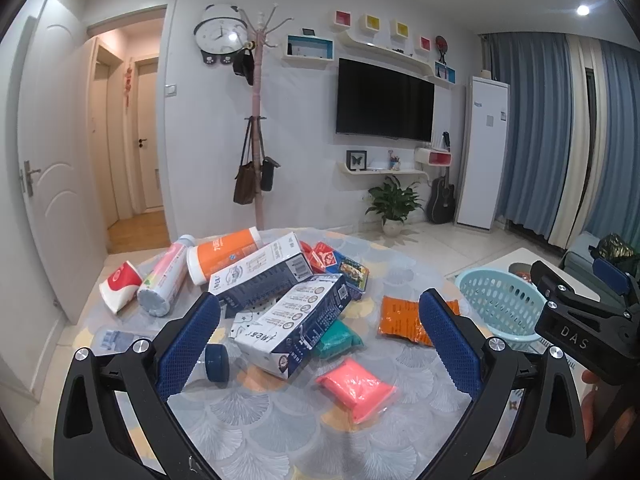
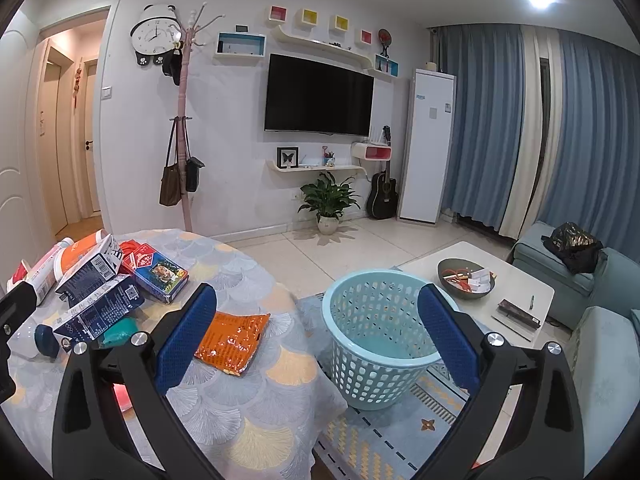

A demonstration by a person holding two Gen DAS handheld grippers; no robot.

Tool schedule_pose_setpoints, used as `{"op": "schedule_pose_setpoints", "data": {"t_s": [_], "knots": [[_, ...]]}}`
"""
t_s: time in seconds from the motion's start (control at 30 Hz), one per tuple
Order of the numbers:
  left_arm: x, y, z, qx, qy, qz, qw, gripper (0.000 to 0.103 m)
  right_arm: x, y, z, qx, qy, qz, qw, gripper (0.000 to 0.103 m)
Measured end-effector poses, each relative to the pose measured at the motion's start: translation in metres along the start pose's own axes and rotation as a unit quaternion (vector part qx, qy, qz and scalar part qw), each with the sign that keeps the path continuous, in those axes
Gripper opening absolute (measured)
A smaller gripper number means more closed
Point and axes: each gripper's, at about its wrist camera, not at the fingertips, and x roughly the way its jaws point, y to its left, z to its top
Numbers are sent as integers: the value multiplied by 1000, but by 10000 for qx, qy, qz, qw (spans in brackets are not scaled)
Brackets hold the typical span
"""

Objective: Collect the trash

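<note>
Left tool (image 1: 320, 344): jaws spread wide, nothing held, positioned above the counter (image 1: 280, 420) over the trash pile. Right tool (image 2: 318, 344): jaws spread wide, nothing held, positioned above the counter edge with the basket (image 2: 378, 332) showing between its fingers.

Item count on the counter, left wrist view:
- Cartons, dark blue and white: two. The upper carton (image 1: 260, 272) lies across the lower carton (image 1: 292, 328).
- Bottles: three. One orange-labelled bottle (image 1: 224, 256), one pink-labelled bottle (image 1: 164, 280), and one clear bottle (image 1: 160, 348) with a dark blue cap, all on their sides.
- Paper cup (image 1: 120, 284), red and white: one, on its side at the far left.
- Soft packets: three. One orange packet (image 1: 400, 320), one pink packet (image 1: 356, 388), one teal packet (image 1: 340, 338).
- Printed box (image 1: 344, 268), red and blue: one, behind the cartons.

Basket: one, light blue, perforated, standing on the floor rug just beside the counter, to the right.

Limits of visibility:
- The teal packet is mostly covered by the lower carton.
- The clear bottle is partly hidden behind the left tool's left finger.
- The orange packet is partly hidden behind the left tool's right finger.
- Something red behind the upper carton cannot be identified.
- In the right wrist view the pink packet shows only as a sliver below the tool body, and the paper cup is cut off at the left edge.
- Label text is too small to read.
</note>
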Motion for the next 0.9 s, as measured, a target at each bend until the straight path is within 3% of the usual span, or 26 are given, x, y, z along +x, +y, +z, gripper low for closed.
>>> {"op": "schedule_pose_setpoints", "data": {"t_s": [0.9], "knots": [[1, 2, -2, -42, 22, -29, 10000, 96, 4, -2, -2, 139, 74, 31, 9999, 96]]}}
